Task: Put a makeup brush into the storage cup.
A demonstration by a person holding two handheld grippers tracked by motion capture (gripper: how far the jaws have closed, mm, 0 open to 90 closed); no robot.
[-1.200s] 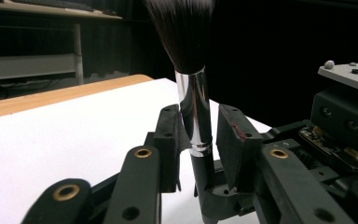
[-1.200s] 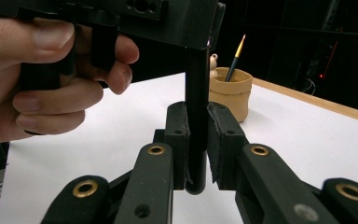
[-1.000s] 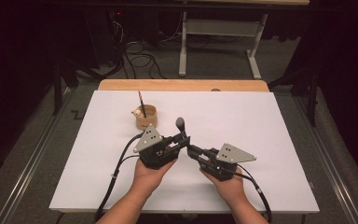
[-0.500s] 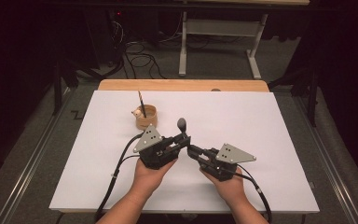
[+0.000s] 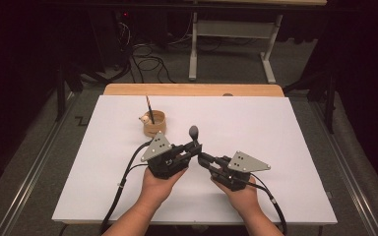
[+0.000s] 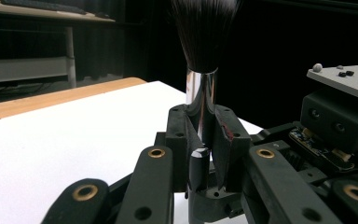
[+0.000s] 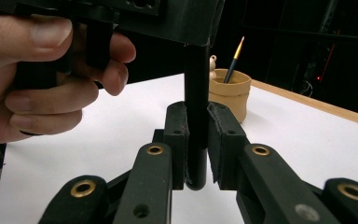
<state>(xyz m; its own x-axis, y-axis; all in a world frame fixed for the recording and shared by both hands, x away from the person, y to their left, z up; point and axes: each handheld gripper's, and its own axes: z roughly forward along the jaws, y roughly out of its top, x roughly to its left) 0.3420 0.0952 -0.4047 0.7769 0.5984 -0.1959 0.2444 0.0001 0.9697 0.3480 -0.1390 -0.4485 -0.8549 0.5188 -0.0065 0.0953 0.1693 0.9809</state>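
A makeup brush (image 5: pixel 193 132) with dark bristles (image 6: pixel 204 32), a silver ferrule (image 6: pixel 201 102) and a black handle (image 7: pixel 196 93) stands upright above the middle of the white board (image 5: pixel 275 128). My left gripper (image 5: pixel 195 147) comes in from the left and is shut on the ferrule, with both pads against the metal in the left gripper view (image 6: pixel 204 135). My right gripper (image 5: pixel 203 157) reaches in from the right, just below. It is shut on the lower end of the handle (image 7: pixel 196 135), whose rounded tip hangs between the jaws.
A round wooden cup (image 5: pixel 154 123) with a pencil (image 5: pixel 148 105) and a small figure stands on the board behind and left of the left gripper. A wooden desk edge (image 5: pixel 192 89) runs along the far side. Cables and a table frame lie on the floor beyond.
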